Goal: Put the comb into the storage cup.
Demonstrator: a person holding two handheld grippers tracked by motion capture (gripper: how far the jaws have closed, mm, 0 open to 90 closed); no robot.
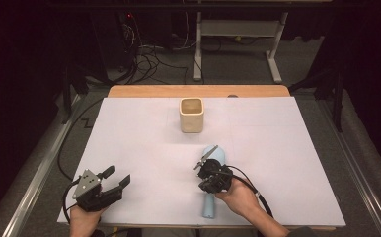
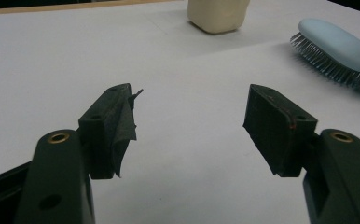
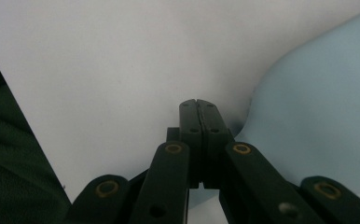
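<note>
A light blue hairbrush lies on the white table cover, bristles down in the left gripper view, its head pointing toward the far side. My right gripper hovers over the brush's middle with its jaws pressed together and nothing between them. In the right gripper view the shut tips stand just left of the brush's blue back. My left gripper rests near the front left of the table. Its jaws stand wide apart over bare cover. A cream square cup stands upright farther back.
The white cover spans most of the wooden table. The table's front edge lies just below both hands. Black cables trail from each gripper. A desk frame and floor cables sit behind the table.
</note>
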